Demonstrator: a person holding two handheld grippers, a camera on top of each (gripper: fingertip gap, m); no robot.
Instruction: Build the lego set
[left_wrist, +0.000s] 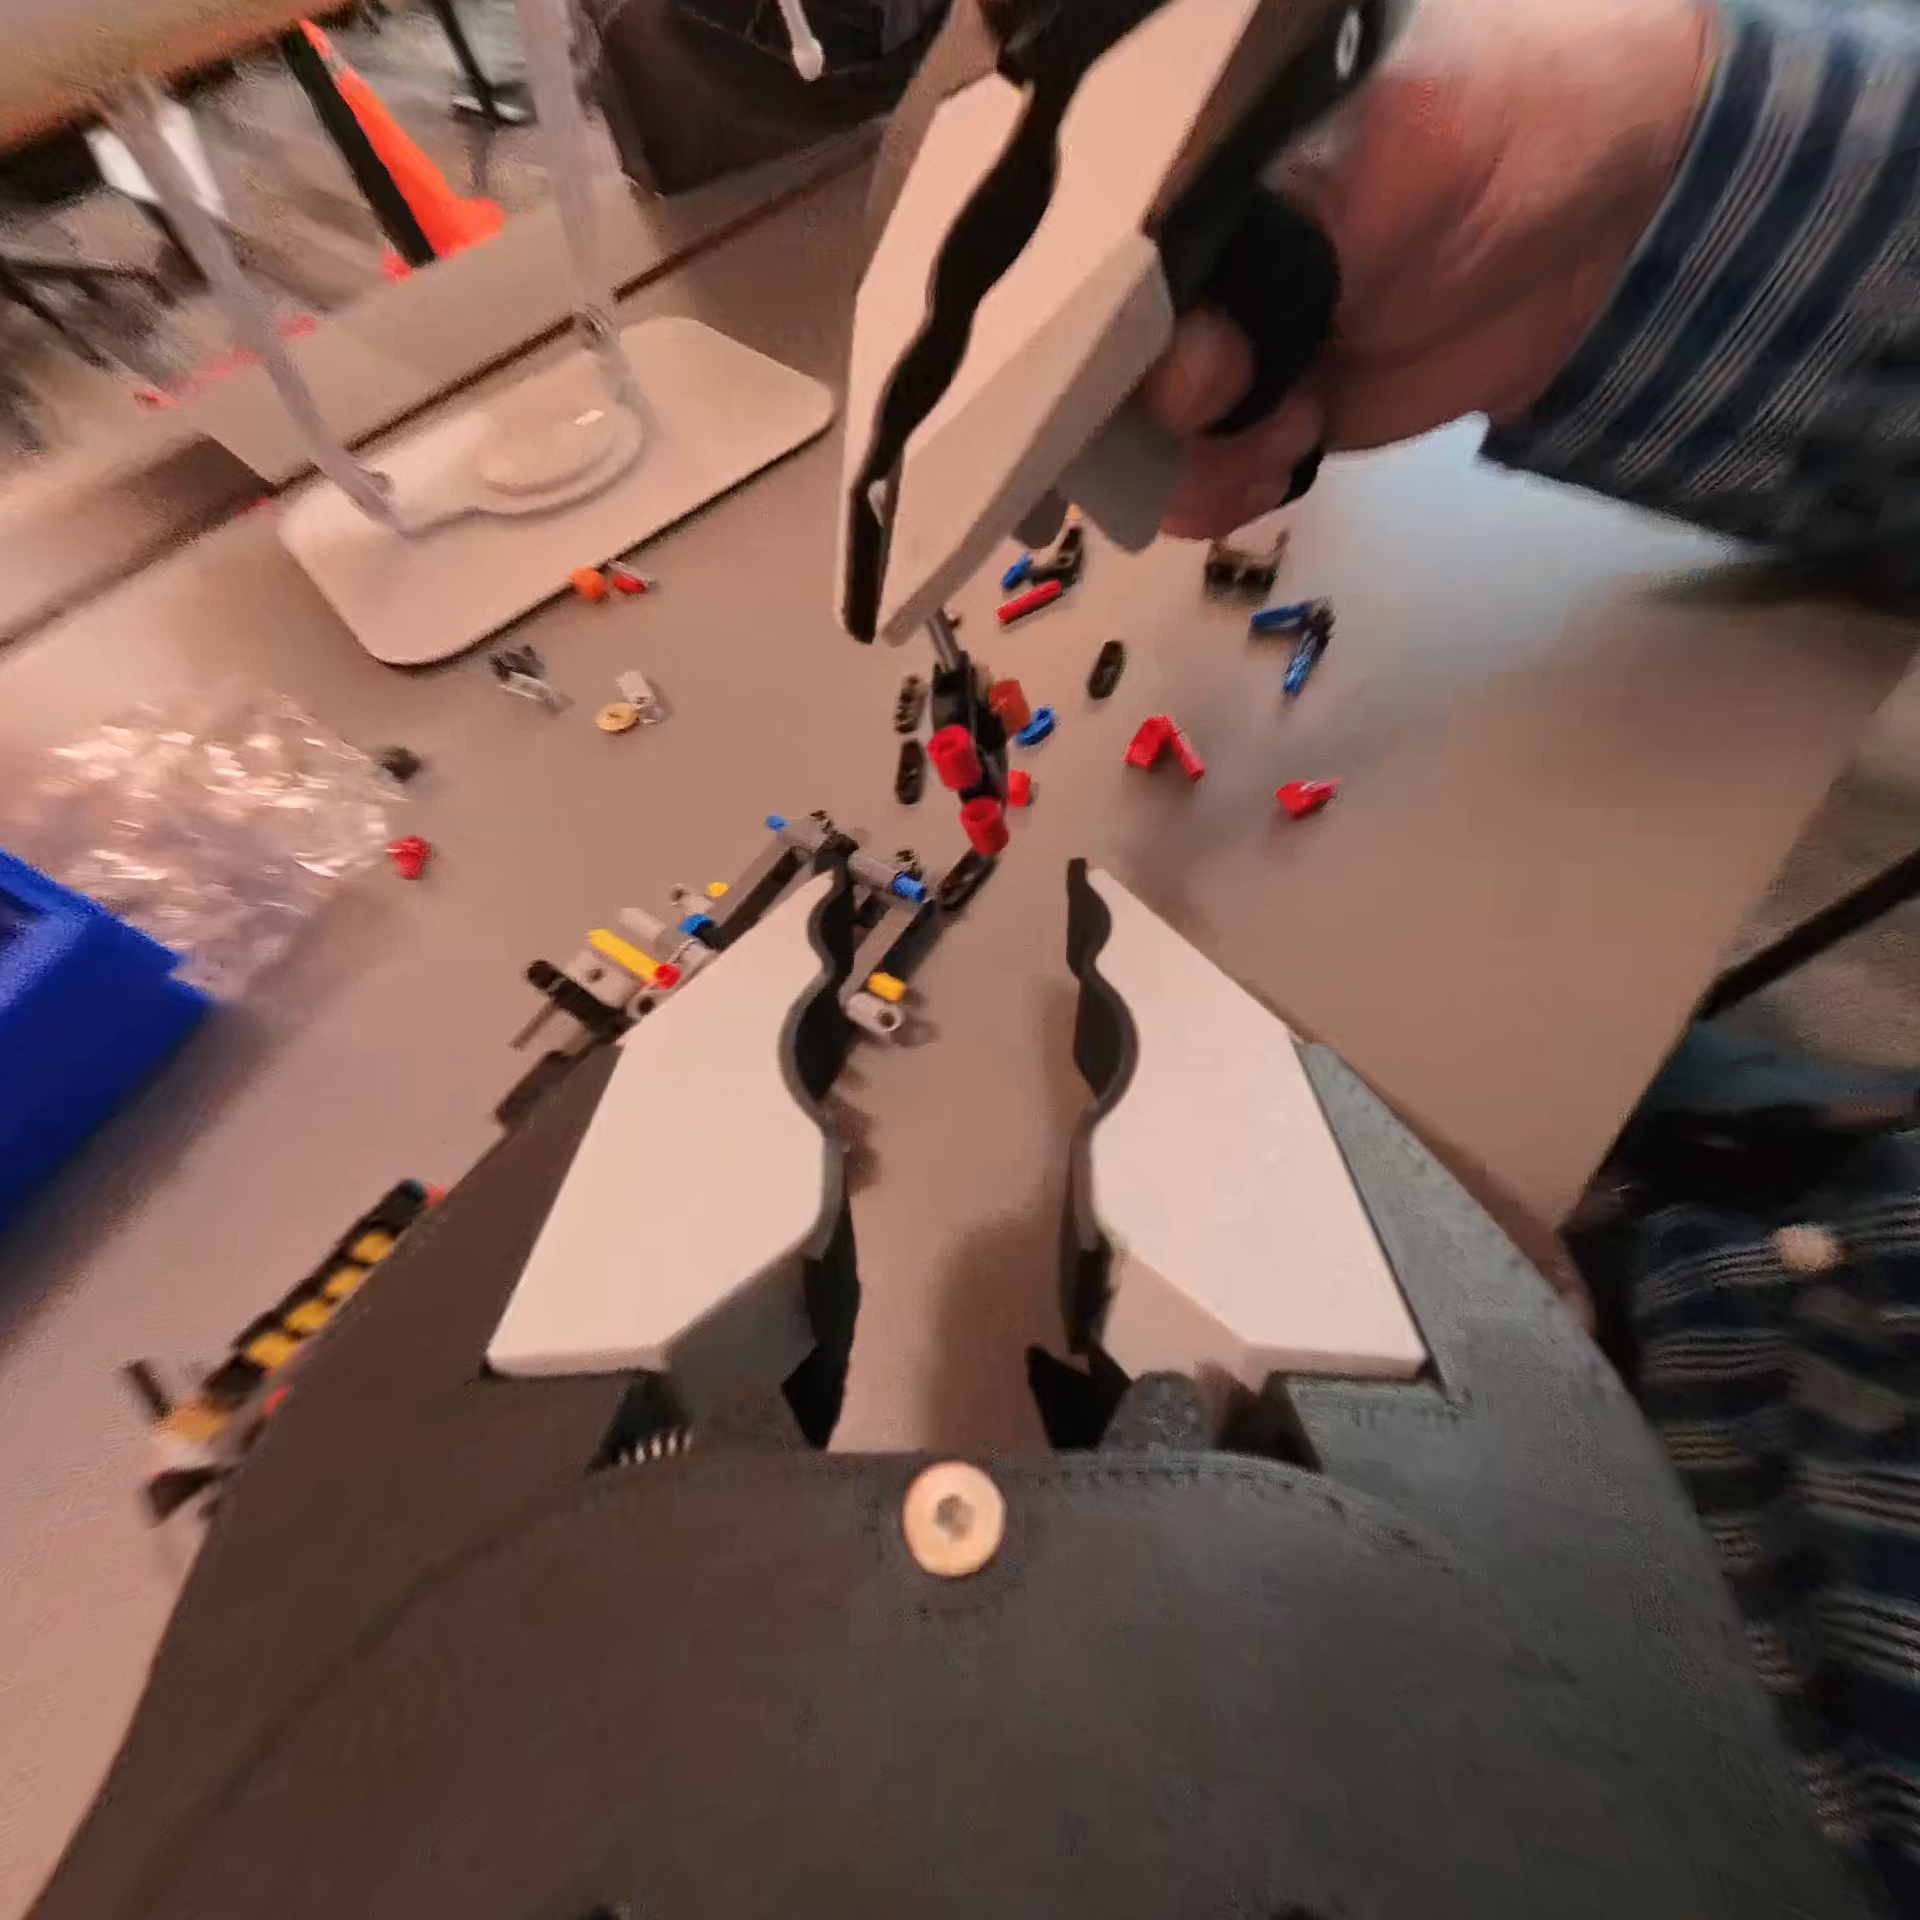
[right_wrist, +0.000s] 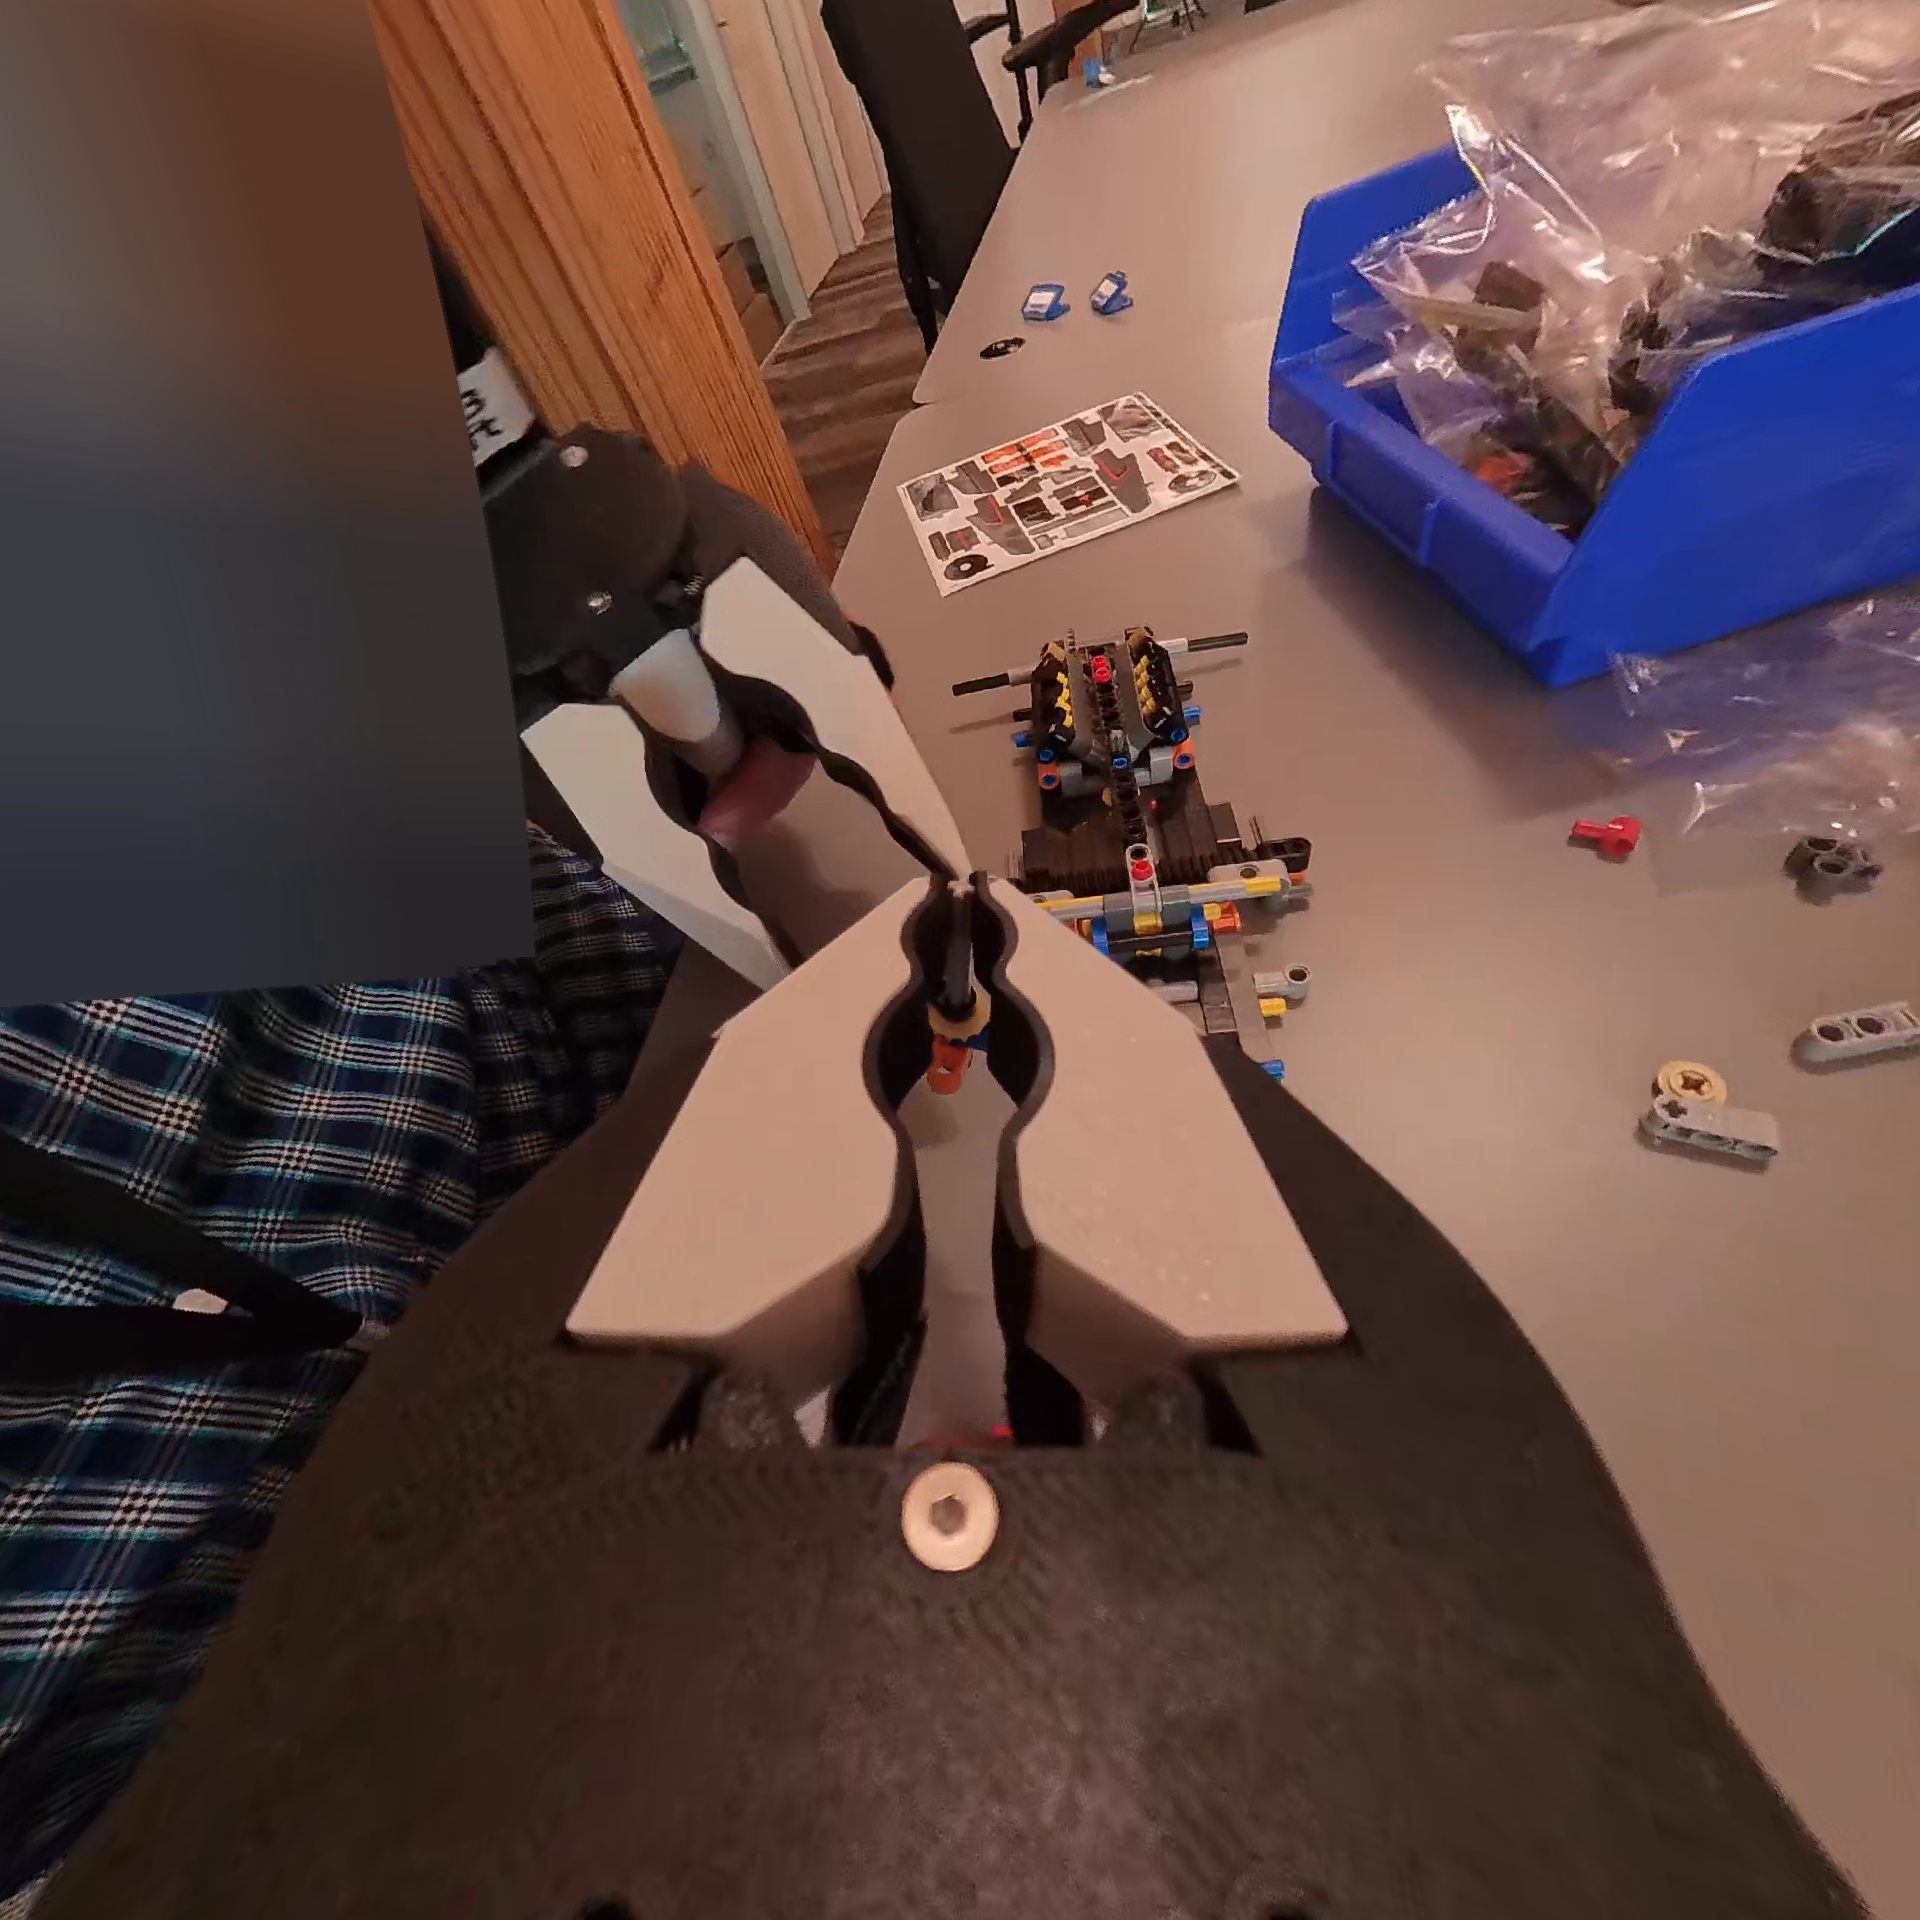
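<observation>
My left gripper (left_wrist: 956, 883) is open and empty, low over the grey table, with its left fingertip in front of the long lego chassis (left_wrist: 790, 904). My right gripper (left_wrist: 883, 623) comes down from above and is shut on a small lego assembly (left_wrist: 966, 748) of an axle, black parts and red connectors, which hangs just beyond my left fingertips. In the right wrist view the right gripper (right_wrist: 966, 883) pinches the black axle of that assembly (right_wrist: 951, 1039). The left gripper (right_wrist: 727, 727) is close at its left. The chassis (right_wrist: 1122, 790) lies just beyond on the table.
Loose red, blue and black pieces (left_wrist: 1164, 743) lie scattered past the grippers. A blue bin (right_wrist: 1662, 520) with plastic bags (right_wrist: 1662, 208) stands at the right, beside a sticker sheet (right_wrist: 1070, 488). Grey loose parts (right_wrist: 1704, 1122) lie at the right. A white stand base (left_wrist: 561, 468) sits farther back.
</observation>
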